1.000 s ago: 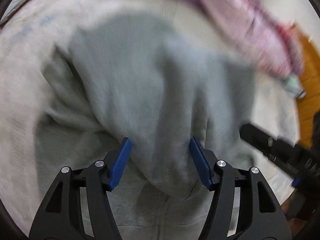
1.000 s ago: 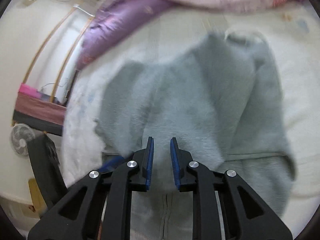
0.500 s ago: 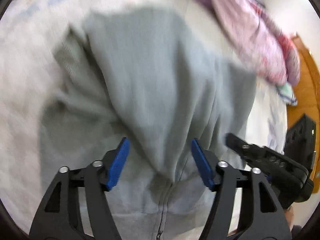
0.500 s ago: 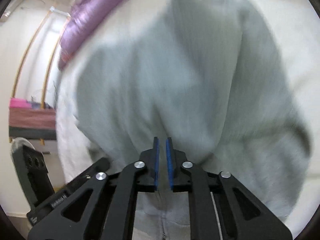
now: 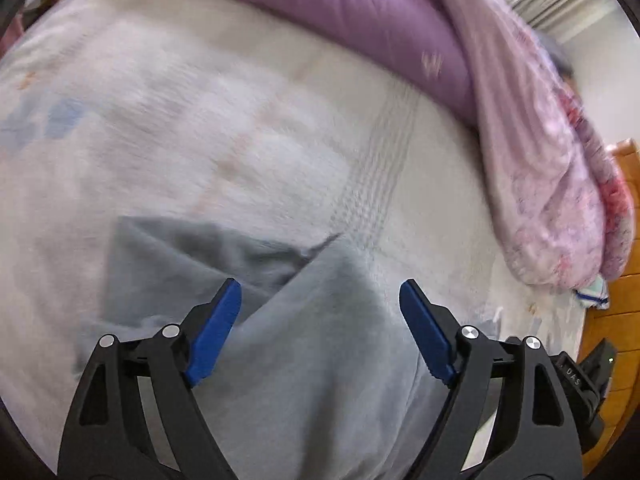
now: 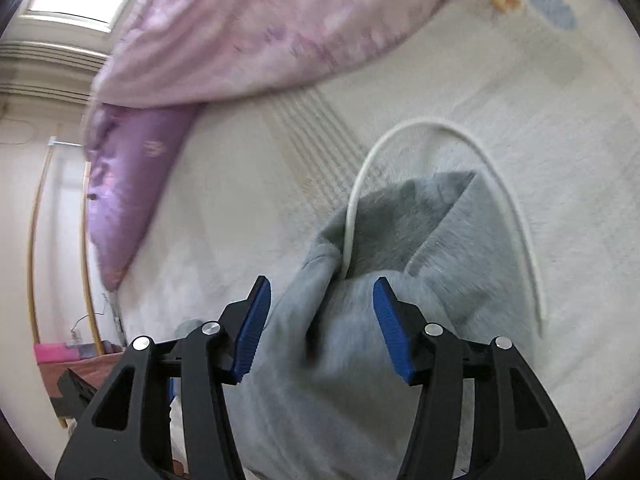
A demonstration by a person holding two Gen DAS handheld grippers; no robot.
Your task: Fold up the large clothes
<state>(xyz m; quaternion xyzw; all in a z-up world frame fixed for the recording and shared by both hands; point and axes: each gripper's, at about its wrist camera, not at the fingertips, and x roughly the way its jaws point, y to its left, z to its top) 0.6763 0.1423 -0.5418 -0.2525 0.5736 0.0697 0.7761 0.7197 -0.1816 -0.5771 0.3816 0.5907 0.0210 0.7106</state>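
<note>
A grey hooded sweatshirt [image 5: 320, 340] lies on a white bedsheet [image 5: 200, 140], its top part folded over; it fills the lower middle of the left wrist view. In the right wrist view the same sweatshirt [image 6: 360, 340] shows its hood end, with a white drawstring [image 6: 408, 128] looping out over the sheet. My left gripper [image 5: 320, 304] is open just above the fold, holding nothing. My right gripper [image 6: 322, 300] is open above the cloth near the hood, holding nothing.
A purple pillow [image 5: 340, 12] and a pink patterned quilt [image 5: 552, 160] lie along the far side of the bed. A wooden floor [image 5: 624, 260] shows at the right edge. The other gripper's black body [image 5: 588, 372] is at lower right.
The right gripper, shut on the cloth before, has opened and let go. Both views have swung up and back, so the sweatshirt now lies low in frame with more bedsheet showing.
</note>
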